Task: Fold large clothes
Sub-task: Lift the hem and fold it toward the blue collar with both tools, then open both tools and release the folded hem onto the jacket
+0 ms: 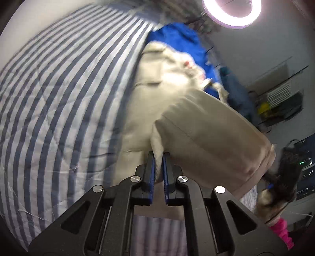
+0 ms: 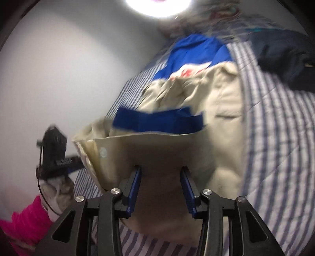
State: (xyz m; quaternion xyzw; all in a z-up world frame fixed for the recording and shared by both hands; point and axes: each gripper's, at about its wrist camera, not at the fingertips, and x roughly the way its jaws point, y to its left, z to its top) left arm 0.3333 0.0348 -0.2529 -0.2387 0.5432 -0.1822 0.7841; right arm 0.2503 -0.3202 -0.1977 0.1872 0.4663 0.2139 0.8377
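A beige and blue jacket (image 1: 167, 94) lies on the striped bedspread (image 1: 59, 88). My left gripper (image 1: 158, 155) is shut on a fold of its beige cloth (image 1: 206, 137) and holds that part lifted. In the right wrist view the jacket (image 2: 196, 94) has a blue band (image 2: 157, 120) across it. My right gripper (image 2: 160, 171) has its jaws apart, with the beige hem (image 2: 157, 149) lying between and just beyond the fingertips. The other gripper (image 2: 53, 153) shows at the left of that view, shut on the cloth's corner.
A dark garment (image 2: 285, 57) lies on the bedspread (image 2: 275, 137) at the far right. A ring lamp (image 1: 232, 11) glows overhead. Shelves and a basket (image 1: 279, 102) stand by the wall. A pink sleeve (image 2: 25, 216) shows at lower left.
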